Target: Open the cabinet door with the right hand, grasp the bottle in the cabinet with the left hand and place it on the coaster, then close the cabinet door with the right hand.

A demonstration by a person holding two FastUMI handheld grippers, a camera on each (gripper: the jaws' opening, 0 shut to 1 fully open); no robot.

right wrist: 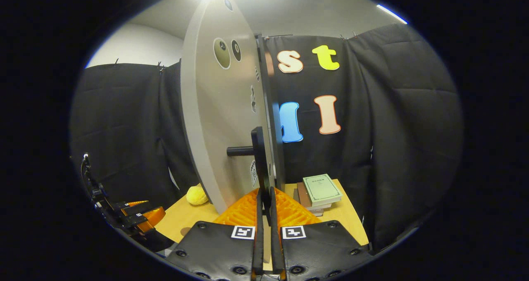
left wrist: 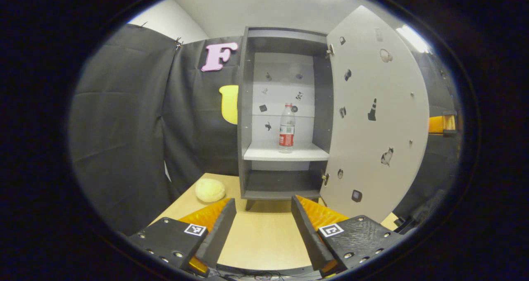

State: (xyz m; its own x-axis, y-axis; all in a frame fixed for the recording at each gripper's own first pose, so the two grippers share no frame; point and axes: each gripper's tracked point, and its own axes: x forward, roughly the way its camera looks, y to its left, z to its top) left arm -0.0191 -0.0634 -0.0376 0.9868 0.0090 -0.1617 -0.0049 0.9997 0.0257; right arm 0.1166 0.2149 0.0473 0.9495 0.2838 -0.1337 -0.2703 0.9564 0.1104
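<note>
In the left gripper view, the left gripper (left wrist: 263, 227) is nearest, with its two fingers wide apart and nothing between them. Each finger carries a small black-and-white square marker. Between the fingers lies bare wood of the table (left wrist: 264, 239), and this open strip leads straight to the foot of the cabinet (left wrist: 246, 107). A pale yellow round object (left wrist: 210, 189) rests on the table to the left, near the cabinet's bottom corner.

The cabinet door (left wrist: 374, 120) stands open to the right, so the inside is free from the front. The bottle (left wrist: 287, 128) stands upright on the white middle shelf (left wrist: 285, 153), a bit right of centre and apart from both side walls. It has a red cap and a red label, but the writing is too small to read. Small dark stickers are on the back wall and on the door.

In the right gripper view, the right gripper (right wrist: 264, 206) has its fingers closed tight on the lower end of the black door handle (right wrist: 258, 161). Behind the door's edge, a stack of books (right wrist: 320, 192) lies on the table's far right corner; the green cover text is not readable. The left gripper shows low at the left edge
</note>
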